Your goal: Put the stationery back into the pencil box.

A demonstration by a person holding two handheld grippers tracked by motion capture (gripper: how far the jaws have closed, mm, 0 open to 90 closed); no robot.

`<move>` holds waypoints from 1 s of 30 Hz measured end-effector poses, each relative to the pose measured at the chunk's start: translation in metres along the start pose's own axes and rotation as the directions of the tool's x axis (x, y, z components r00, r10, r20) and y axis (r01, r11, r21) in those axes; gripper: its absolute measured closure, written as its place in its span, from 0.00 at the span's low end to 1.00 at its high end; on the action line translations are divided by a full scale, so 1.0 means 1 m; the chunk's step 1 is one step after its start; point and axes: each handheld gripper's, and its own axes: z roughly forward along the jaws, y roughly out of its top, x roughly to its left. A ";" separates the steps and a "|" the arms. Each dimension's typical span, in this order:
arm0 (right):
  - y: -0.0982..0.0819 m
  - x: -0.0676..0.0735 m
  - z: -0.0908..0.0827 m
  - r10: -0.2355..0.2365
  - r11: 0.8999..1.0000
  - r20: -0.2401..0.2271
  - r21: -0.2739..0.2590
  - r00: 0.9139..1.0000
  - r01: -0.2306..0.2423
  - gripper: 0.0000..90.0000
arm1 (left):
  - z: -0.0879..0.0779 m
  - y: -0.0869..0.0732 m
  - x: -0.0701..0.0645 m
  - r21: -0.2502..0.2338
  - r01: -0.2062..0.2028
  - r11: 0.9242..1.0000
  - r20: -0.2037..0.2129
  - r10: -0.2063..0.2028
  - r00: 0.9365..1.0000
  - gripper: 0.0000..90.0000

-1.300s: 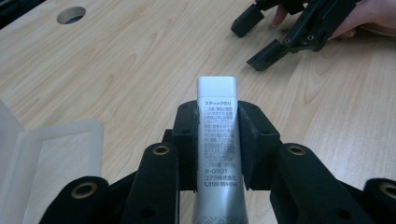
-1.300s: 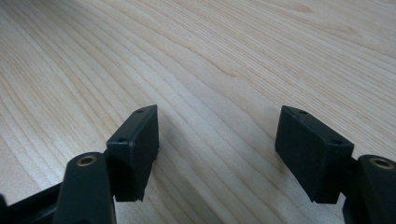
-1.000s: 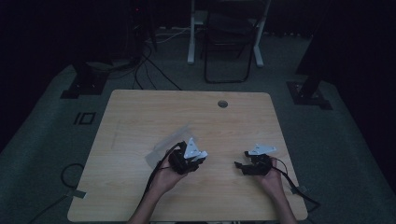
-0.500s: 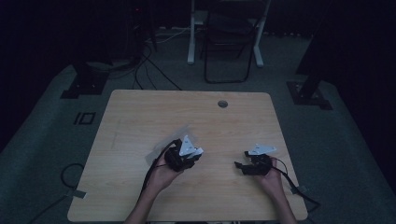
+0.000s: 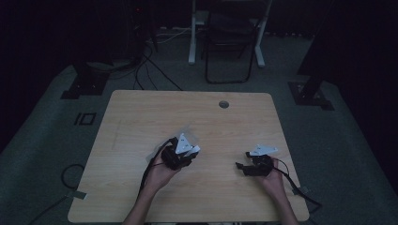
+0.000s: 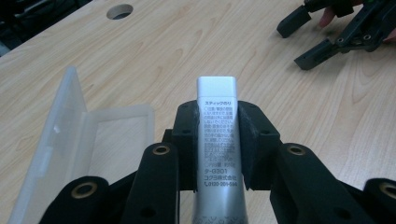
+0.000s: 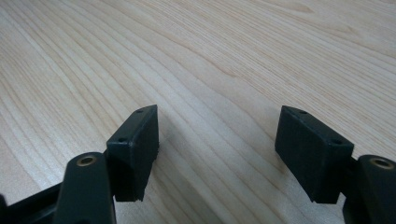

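A silver glue stick [image 6: 217, 140] with small printed text stands between the jaws of my left gripper [image 6: 217, 116], which is shut on it. Just left of it lies a clear plastic case [image 6: 88, 140] with its lid swung open. In the high view the left gripper [image 5: 180, 152] sits at the middle of the wooden table [image 5: 141, 112], and the clear case [image 5: 180, 133] shows faintly beside it. My right gripper [image 5: 241, 168] rests open at the right, near the front edge. Its jaws [image 7: 217, 140] stand wide apart over bare wood. It also shows far off as the right gripper [image 6: 317, 35].
A round cable hole [image 5: 224, 104] sits near the table's far edge. Cables trail from both grippers off the front edge. A chair frame [image 5: 230, 47] and stands are on the dark floor beyond the table.
My left gripper has turned and shifted slightly with the glue stick. The right gripper has stayed in place.
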 end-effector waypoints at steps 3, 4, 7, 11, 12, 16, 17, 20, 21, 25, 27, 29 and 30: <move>0.000 0.000 0.000 0.000 1.000 0.000 0.000 1.000 0.000 0.34 | -0.001 -0.001 0.003 -0.002 0.008 1.000 -0.004 -0.008 1.000 0.79; 0.000 0.000 0.000 0.000 1.000 0.000 0.000 1.000 0.000 0.34 | -0.001 -0.001 0.004 -0.003 0.009 1.000 -0.005 -0.009 1.000 0.79; 0.000 0.000 0.000 0.000 1.000 0.000 0.000 1.000 0.000 0.34 | -0.001 -0.002 0.006 -0.002 0.012 1.000 -0.008 -0.012 1.000 0.79; 0.000 0.000 0.000 0.001 1.000 0.000 0.000 1.000 -0.001 0.34 | 0.000 -0.004 0.009 -0.002 0.017 1.000 -0.015 -0.017 1.000 0.79; 0.000 0.000 0.000 0.001 1.000 0.000 0.000 1.000 -0.001 0.34 | 0.000 -0.004 0.010 0.000 0.015 1.000 -0.017 -0.015 1.000 0.79; 0.000 0.000 0.000 0.001 1.000 0.000 0.000 1.000 -0.001 0.34 | 0.001 -0.005 0.012 0.009 0.010 1.000 -0.029 -0.009 1.000 0.79; 0.000 0.000 0.000 0.001 1.000 0.000 0.000 1.000 -0.001 0.34 | 0.001 -0.005 0.013 0.012 0.007 1.000 -0.034 -0.006 0.999 0.79; 0.000 0.000 0.000 0.001 1.000 -0.001 0.000 1.000 -0.001 0.34 | 0.001 -0.005 0.014 0.016 0.004 1.000 -0.040 -0.003 0.999 0.79; 0.000 0.000 0.000 0.001 1.000 0.000 0.000 1.000 -0.001 0.34 | 0.001 -0.006 0.015 0.016 0.004 1.000 -0.042 -0.004 0.999 0.79; 0.000 0.000 0.000 0.001 1.000 -0.001 0.000 1.000 -0.001 0.34 | 0.002 -0.006 0.018 0.017 0.007 1.000 -0.048 -0.006 0.999 0.79; 0.000 0.000 0.000 0.002 1.000 -0.001 0.000 1.000 -0.002 0.34 | 0.002 -0.006 0.020 0.016 0.011 1.000 -0.052 -0.010 0.999 0.79; 0.000 0.000 0.000 0.001 1.000 -0.001 0.000 1.000 -0.001 0.34 | 0.002 -0.007 0.022 0.017 0.006 1.000 -0.061 -0.005 0.998 0.79; 0.000 0.000 0.000 0.002 1.000 -0.001 0.000 1.000 -0.002 0.34 | 0.002 -0.007 0.022 0.017 0.002 1.000 -0.068 -0.001 0.998 0.79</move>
